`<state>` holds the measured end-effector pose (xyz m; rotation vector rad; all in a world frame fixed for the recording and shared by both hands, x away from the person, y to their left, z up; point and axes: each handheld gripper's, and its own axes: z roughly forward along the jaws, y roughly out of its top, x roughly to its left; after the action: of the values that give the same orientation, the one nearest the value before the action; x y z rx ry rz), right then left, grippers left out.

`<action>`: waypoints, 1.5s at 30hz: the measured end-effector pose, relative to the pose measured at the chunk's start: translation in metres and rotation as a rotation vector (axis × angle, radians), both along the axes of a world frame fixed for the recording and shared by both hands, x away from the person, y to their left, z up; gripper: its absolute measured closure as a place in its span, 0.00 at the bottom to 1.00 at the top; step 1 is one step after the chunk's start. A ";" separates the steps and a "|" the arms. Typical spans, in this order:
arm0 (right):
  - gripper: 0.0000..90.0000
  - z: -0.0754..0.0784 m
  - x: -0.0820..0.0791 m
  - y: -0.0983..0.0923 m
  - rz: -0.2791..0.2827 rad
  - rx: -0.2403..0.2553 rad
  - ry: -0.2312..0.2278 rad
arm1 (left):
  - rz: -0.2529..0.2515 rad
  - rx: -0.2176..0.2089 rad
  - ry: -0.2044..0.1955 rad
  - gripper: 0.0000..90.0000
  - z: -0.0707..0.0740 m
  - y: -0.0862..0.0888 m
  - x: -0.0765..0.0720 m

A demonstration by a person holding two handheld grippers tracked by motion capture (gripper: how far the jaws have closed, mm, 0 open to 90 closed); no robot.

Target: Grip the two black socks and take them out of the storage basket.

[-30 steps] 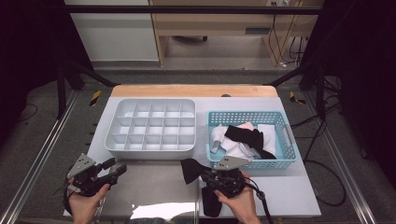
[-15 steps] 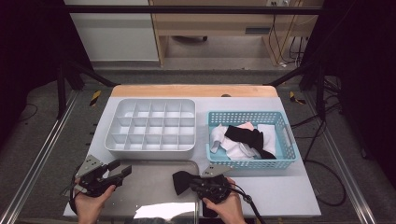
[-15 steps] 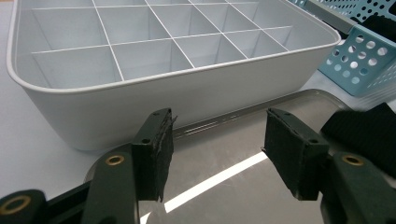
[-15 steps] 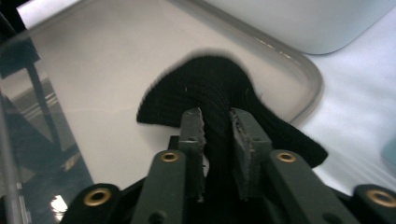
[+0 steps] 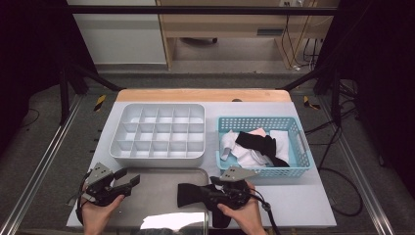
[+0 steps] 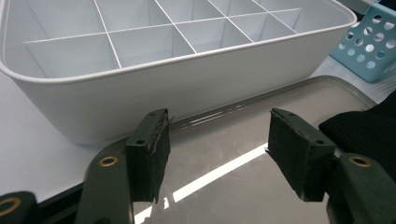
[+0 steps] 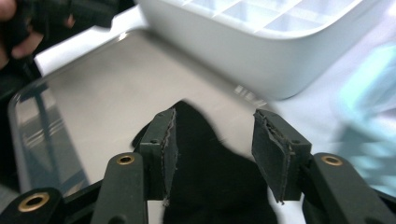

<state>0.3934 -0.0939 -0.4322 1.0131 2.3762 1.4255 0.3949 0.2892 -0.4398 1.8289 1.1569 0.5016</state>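
Since a second ago the right gripper (image 5: pixel 195 192) has just parted its jaws over the black sock (image 7: pixel 210 177); left gripper (image 5: pixel 128 182) jaws apart.

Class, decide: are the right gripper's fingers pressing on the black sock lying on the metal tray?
Apart. In the right gripper view the fingers have just been opening; gaps show beside the black sock lying below them on the metal tray.

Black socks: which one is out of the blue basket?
The black sock lying on the metal tray beneath the right gripper; the other black sock lies in the blue basket.
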 end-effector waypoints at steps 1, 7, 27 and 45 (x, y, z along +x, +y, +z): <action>0.56 0.003 0.001 -0.004 -0.010 0.004 -0.010 | 0.000 0.001 0.003 0.42 0.000 0.000 0.000; 0.51 0.016 0.009 -0.030 -0.102 0.026 -0.035 | 0.000 0.037 0.032 0.38 -0.004 -0.002 0.003; 0.43 0.044 0.057 -0.086 -0.351 -0.004 -0.086 | 0.011 0.047 0.041 0.34 -0.006 -0.003 0.005; 0.39 0.031 0.101 -0.128 -0.585 -0.107 -0.004 | 0.014 0.044 0.039 0.34 -0.007 -0.002 0.006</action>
<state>0.4947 -0.2223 -0.4016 1.5032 1.8875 1.0635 0.4006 0.2869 -0.4471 1.8766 1.1947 0.5051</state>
